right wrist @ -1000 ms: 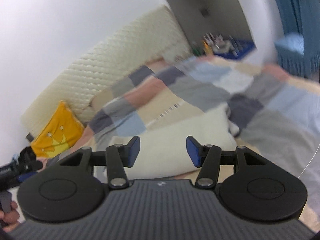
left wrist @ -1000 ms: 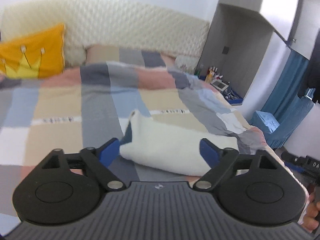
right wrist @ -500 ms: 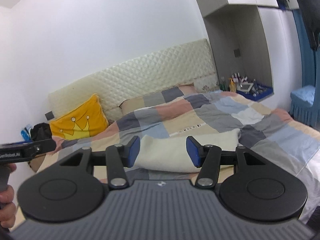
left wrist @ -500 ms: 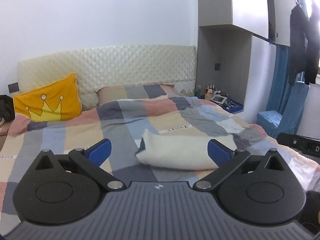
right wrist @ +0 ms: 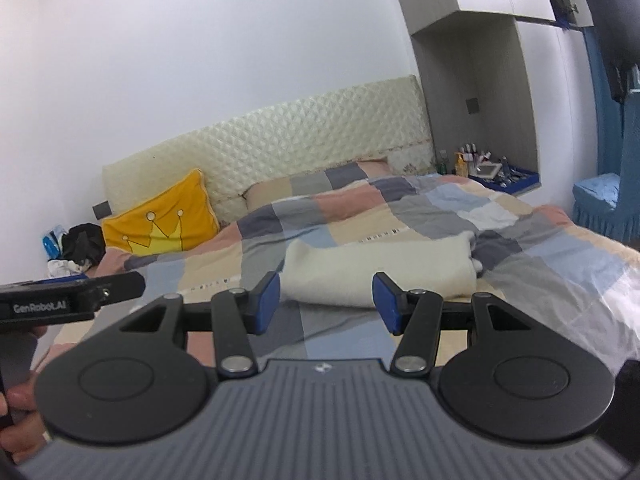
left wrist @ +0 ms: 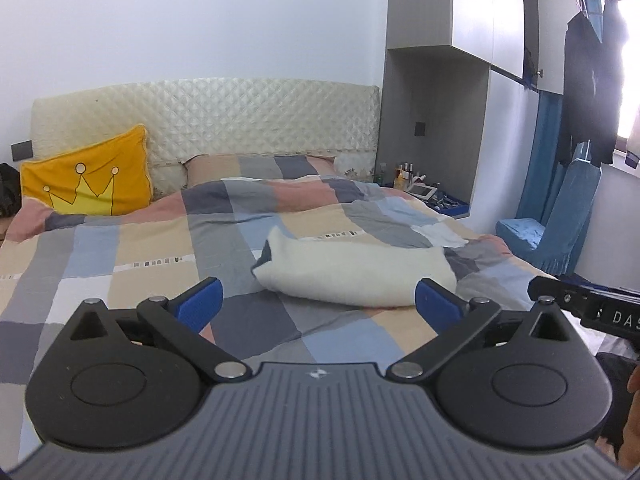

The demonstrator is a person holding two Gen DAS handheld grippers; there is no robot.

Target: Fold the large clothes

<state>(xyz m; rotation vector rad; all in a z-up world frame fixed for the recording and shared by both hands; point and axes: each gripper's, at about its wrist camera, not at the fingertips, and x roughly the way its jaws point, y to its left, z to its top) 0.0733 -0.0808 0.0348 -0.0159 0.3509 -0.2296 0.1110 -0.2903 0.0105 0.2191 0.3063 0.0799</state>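
Note:
A cream fleece garment (left wrist: 356,270) lies folded into a thick rectangle near the foot of the bed, with a dark lining showing at its left end. It also shows in the right wrist view (right wrist: 380,270). My left gripper (left wrist: 318,300) is wide open and empty, held back from the garment above the bed's near edge. My right gripper (right wrist: 326,298) is open and empty, also short of the garment. Neither touches the cloth.
The bed has a patchwork checked cover (left wrist: 140,248) and a quilted cream headboard (left wrist: 240,120). A yellow crown pillow (left wrist: 88,184) leans at the left. A nightstand niche with bottles (left wrist: 424,192) and a blue-covered chair (left wrist: 560,224) stand to the right.
Both grippers have pulled back and up from the folded garment, so more of the room shows. The left jaws have spread wider. The garment stays as it lay.

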